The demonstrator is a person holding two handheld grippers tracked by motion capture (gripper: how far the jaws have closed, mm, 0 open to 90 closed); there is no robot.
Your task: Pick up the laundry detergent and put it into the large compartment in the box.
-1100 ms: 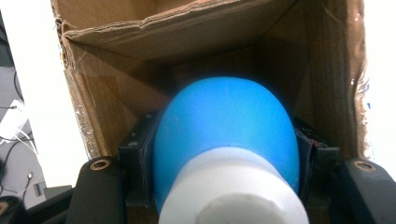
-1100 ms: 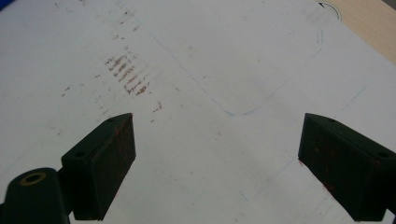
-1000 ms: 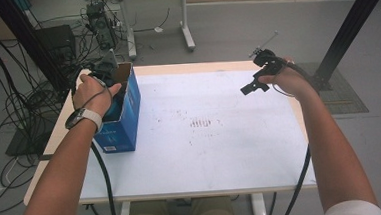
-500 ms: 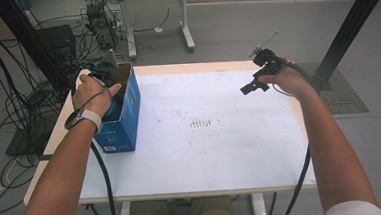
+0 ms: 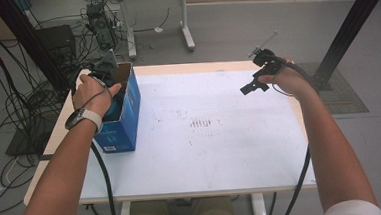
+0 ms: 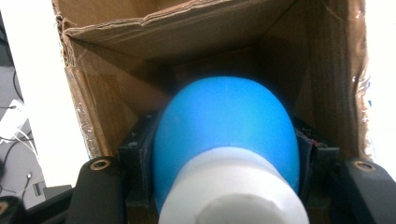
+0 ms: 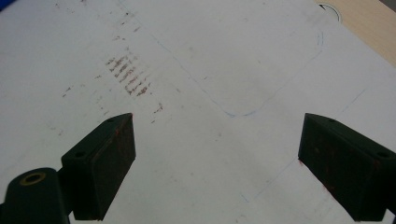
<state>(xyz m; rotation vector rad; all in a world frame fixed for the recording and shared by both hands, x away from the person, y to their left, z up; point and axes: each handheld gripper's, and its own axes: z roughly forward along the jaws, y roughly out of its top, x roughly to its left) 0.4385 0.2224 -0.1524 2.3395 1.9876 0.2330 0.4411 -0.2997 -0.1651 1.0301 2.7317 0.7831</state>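
Nothing has shifted since the earlier frames: both hands and the box sit where they did a second ago. At the left edge of the table (image 5: 192, 172), the left gripper (image 5: 108, 87) reaches down into the open top of the blue cardboard box (image 5: 124, 126), with the left hand (image 5: 95, 93) wrapped over it. In the left gripper view its two black jaws are closed against the flanks of a blue bottle (image 6: 226, 135), one jaw on each side, so the bottle is clamped between them. The bottle's long axis runs along the gripper's own line of sight: its white cap (image 6: 233, 191) faces back toward the camera, nearest the gripper body, and its rounded blue end points away from the jaws, down into the brown cardboard interior of the box. The box walls stand close around the bottle on all sides; whether the bottle's far end touches the bottom of the box cannot be told. Well away from that, over the far right corner of the table, the right hand (image 5: 289, 79) holds the right gripper (image 5: 251, 86) above the white sheet, aimed down and toward the table's middle. In the right gripper view its jaws stand wide apart with nothing between them, and a patch of reddish-brown smudges (image 7: 130, 77) lies on the sheet ahead of its left jaw.
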